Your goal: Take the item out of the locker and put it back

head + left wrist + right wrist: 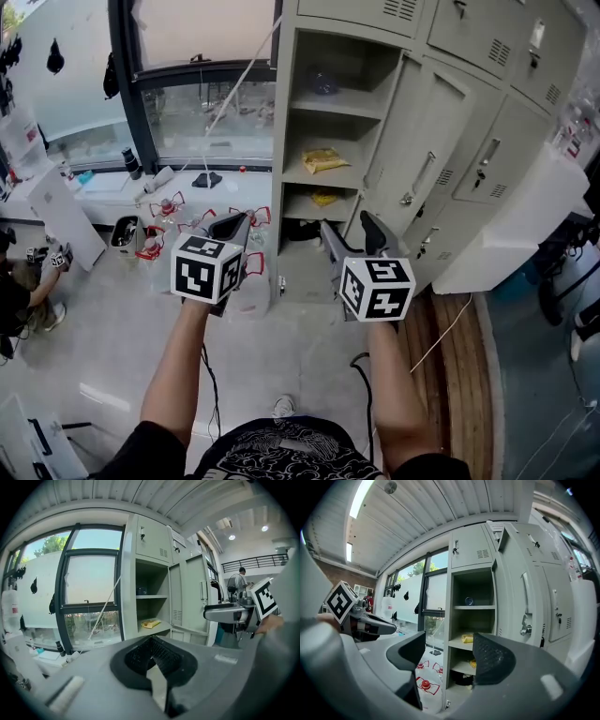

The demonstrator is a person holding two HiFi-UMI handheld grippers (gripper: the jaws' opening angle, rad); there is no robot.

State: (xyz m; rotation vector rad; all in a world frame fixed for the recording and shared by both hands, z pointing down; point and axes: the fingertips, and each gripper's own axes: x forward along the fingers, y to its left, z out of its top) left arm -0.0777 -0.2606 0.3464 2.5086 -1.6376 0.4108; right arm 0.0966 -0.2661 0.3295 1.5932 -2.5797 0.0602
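Scene: I hold the rig in front of the open locker (284,141), with both grippers short of its shelves.
Left gripper (234,225): its jaws are pressed together with nothing between them. It hangs at 9 o'clock from its partner.
Right gripper (349,232): its jaws are spread wide and empty, aimed into the open compartment.
Item: a yellow packet (323,160) lies flat on the middle shelf (352,176), at 12 o'clock from the right gripper and well apart from both tools. I take it to be the task's thing. A smaller yellow thing (324,198) sits on the shelf below, and a bluish object (323,82) on the top one.
Step in hand: as I judge it, the reach in, since no grip has been made yet.
Doing it well: I would lead with the spread right gripper and go in level, just above the shelf. I would straddle the packet's near edge and close on the crinkled film, not on the board beneath.
Watch for: the swung-out door (427,159) at 2 o'clock, and the shelf lip. A thin packet may slide back instead of lifting.
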